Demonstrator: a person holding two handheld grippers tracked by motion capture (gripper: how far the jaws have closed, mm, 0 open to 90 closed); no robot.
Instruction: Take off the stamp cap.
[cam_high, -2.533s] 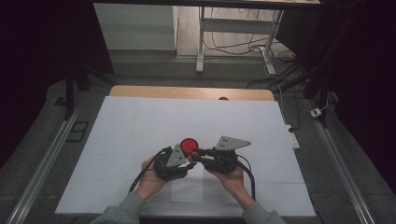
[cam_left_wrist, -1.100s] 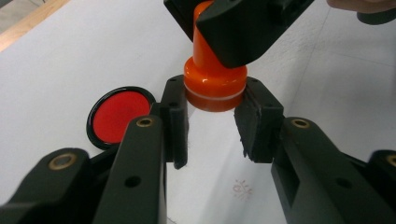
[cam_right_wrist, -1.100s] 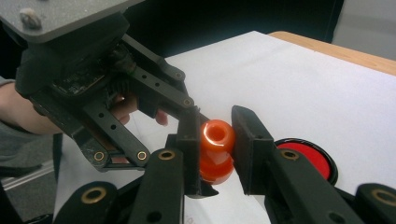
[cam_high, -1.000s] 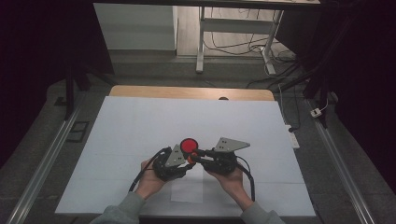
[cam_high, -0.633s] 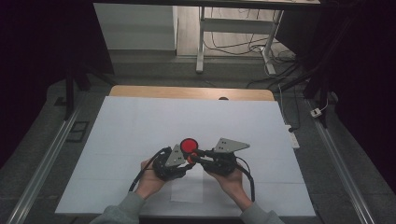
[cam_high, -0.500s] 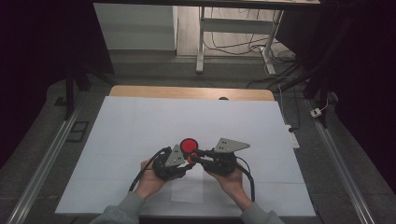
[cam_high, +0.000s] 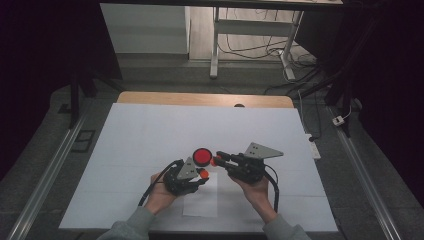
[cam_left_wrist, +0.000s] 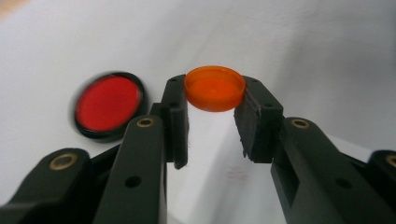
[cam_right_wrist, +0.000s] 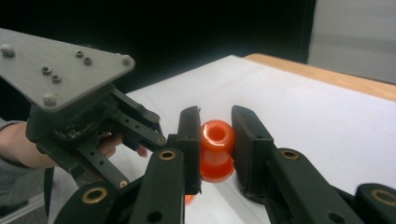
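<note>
- 2 grippers meet near the front middle of the white table (cam_high: 150, 130), and over the last 2.5 s almost nothing has shifted: both hands hold the same spots, with only a slight settling of the right wrist. I judge this a steady hold while the 2 orange parts are lined up, not a carrying move.
- Farthest left in the left gripper view, the red disc (cam_left_wrist: 108, 106) with its black rim lies flat on the table, just beside the left jaw but not touching it; in the high view it sits just beyond both sets of tips.
- Left gripper (cam_left_wrist: 215, 123): jaws partly closed, pinching the orange cap (cam_left_wrist: 215, 87) by its rim at the very tips, held level above the table.
- Between the 2 grippers in the high view, the cap and the orange spool are near each other yet apart.
- Right gripper (cam_right_wrist: 215, 151): jaws narrowed onto the orange spool (cam_right_wrist: 217, 149), clamped across its waist between the pads, its open hole facing the camera.
- Next, I judge, comes bringing cap and spool together; the cap's tip-only grip could slip.
</note>
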